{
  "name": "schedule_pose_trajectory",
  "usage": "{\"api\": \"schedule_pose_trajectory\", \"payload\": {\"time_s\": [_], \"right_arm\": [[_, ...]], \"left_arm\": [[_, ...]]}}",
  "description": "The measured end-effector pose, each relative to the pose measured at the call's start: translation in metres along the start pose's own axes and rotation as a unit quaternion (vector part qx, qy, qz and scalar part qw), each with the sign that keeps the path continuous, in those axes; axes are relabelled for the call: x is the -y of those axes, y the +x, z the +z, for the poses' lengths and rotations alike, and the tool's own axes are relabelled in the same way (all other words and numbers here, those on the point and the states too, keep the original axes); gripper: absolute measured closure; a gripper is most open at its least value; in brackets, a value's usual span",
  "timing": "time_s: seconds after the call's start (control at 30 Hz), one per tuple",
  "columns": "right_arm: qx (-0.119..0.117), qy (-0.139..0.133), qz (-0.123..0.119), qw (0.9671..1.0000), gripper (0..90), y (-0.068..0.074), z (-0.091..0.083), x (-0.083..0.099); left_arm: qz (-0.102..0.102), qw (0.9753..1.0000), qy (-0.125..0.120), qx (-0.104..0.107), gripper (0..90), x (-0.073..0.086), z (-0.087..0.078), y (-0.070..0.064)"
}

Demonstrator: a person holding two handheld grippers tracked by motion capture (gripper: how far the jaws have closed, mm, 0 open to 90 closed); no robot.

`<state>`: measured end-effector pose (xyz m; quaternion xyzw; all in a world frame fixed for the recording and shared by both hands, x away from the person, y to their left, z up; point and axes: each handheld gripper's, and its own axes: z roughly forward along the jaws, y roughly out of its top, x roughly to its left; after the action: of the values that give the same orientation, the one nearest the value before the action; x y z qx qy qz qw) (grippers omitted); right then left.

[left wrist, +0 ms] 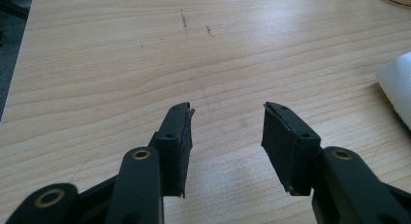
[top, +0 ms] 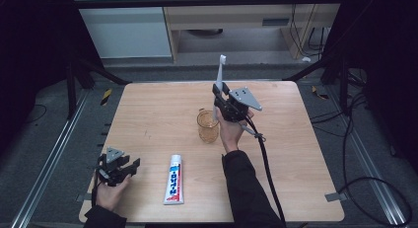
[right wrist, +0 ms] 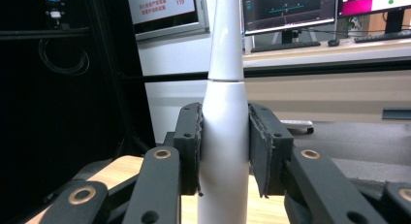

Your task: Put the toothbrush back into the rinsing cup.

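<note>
My right gripper (top: 220, 91) is shut on a white electric toothbrush (top: 221, 72), held upright with its head pointing up, just above and right of an amber glass cup (top: 207, 125) on the wooden table (top: 162, 114). In the right gripper view the toothbrush (right wrist: 224, 112) stands clamped between both pads of the gripper (right wrist: 224, 146). A toothpaste tube (top: 173, 178) lies near the front edge. My left gripper (top: 134, 165) rests open at the front left, left of the tube. The left gripper (left wrist: 225, 132) has bare wood between its jaws, with the tube's white end (left wrist: 398, 86) at the right.
Black cable (top: 266, 164) trails from the right gripper across the table's front right. Metal frame rails (top: 54, 144) run along the left side. A cabinet (top: 246, 20) stands on the floor beyond the far edge.
</note>
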<state>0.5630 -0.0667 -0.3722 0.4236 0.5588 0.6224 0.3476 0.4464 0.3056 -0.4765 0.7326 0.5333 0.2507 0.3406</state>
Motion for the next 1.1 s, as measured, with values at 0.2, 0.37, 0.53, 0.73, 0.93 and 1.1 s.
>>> {"api": "schedule_pose_trajectory", "payload": {"time_s": [0.2,0.37,0.53,0.73,0.93,1.1], "right_arm": [[-0.002,0.007,-0.008,0.9999,67.5,0.002,0.003,0.006],[-0.006,0.015,-0.014,0.9998,67.5,0.003,0.006,0.012],[-0.006,0.020,-0.019,0.9996,67.4,0.004,0.007,0.019],[-0.008,0.033,-0.032,0.9989,67.4,0.008,0.009,0.031],[-0.003,0.041,-0.030,0.9987,67.4,0.007,0.009,0.040],[-0.003,0.046,-0.031,0.9985,67.4,0.005,0.008,0.045]], "left_arm": [[-0.002,1.0000,-0.001,0.000,52.8,0.000,0.000,0.000],[0.000,1.0000,-0.001,0.000,52.8,0.000,0.000,0.000],[-0.001,1.0000,-0.001,-0.001,52.8,0.000,0.000,0.000],[0.000,1.0000,-0.001,-0.001,52.9,0.000,0.000,0.000],[-0.001,1.0000,-0.002,-0.001,52.9,0.000,-0.001,0.000],[-0.001,1.0000,-0.001,-0.001,52.8,0.000,0.000,0.000]]}}
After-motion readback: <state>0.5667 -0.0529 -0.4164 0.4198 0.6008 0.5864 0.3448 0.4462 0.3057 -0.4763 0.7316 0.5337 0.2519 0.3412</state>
